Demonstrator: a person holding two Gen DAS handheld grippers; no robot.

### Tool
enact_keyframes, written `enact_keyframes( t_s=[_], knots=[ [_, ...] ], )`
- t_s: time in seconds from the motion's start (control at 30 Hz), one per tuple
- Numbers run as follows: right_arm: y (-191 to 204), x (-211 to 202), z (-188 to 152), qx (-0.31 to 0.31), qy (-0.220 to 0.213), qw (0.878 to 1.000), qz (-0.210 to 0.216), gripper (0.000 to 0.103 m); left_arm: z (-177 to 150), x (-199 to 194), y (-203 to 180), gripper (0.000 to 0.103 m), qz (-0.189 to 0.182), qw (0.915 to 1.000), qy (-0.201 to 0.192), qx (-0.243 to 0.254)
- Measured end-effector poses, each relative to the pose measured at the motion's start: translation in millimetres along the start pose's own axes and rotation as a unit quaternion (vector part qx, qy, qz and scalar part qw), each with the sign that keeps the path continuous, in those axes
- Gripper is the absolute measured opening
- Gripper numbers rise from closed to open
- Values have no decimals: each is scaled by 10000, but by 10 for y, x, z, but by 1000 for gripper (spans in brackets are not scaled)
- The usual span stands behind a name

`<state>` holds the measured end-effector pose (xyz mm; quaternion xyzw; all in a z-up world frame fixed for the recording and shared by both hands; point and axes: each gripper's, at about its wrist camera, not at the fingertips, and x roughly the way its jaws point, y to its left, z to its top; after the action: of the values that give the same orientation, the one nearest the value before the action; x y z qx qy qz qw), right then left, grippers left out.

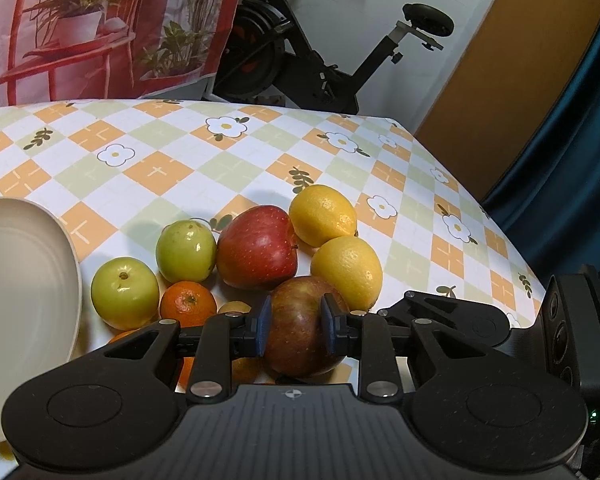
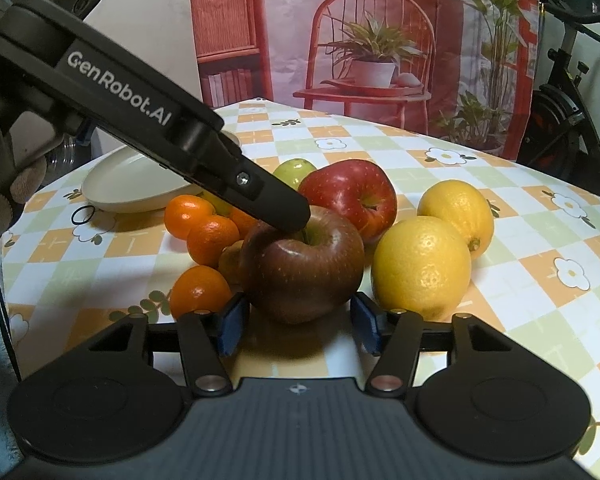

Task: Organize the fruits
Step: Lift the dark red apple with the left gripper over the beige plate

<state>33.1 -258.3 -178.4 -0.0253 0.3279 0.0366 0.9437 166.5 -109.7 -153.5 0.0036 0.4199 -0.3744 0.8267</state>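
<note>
A dark red-green apple [image 1: 300,332] [image 2: 300,268] sits at the front of a fruit pile. My left gripper [image 1: 296,326] [image 2: 288,216] is shut, and its tips rest on the apple's top at the stem hollow. My right gripper [image 2: 299,305] is open. Its blue pads stand either side of the apple's near lower part. Behind lie a red apple [image 1: 256,248] [image 2: 348,196], two lemons [image 1: 322,214] [image 2: 420,264], two green fruits [image 1: 186,250] and several mandarins [image 1: 188,304] [image 2: 212,240].
A cream plate [image 1: 70,248] [image 2: 112,204] lies left of the pile. A black ring [image 2: 83,215] lies beside it on the checked tablecloth [image 1: 160,168]. The table's edge [image 1: 500,220] falls away at right. An exercise bike [image 1: 300,60] and a printed backdrop [image 2: 372,40] stand behind.
</note>
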Motion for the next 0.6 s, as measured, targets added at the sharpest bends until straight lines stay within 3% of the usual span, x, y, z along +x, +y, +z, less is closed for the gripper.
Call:
enact_keyframes(
  t_s=[0.6],
  knots=[
    [141,-158,180,-185,-306,9993,-83,58,105,-330,24,29,17,9996,-274,34]
  ],
)
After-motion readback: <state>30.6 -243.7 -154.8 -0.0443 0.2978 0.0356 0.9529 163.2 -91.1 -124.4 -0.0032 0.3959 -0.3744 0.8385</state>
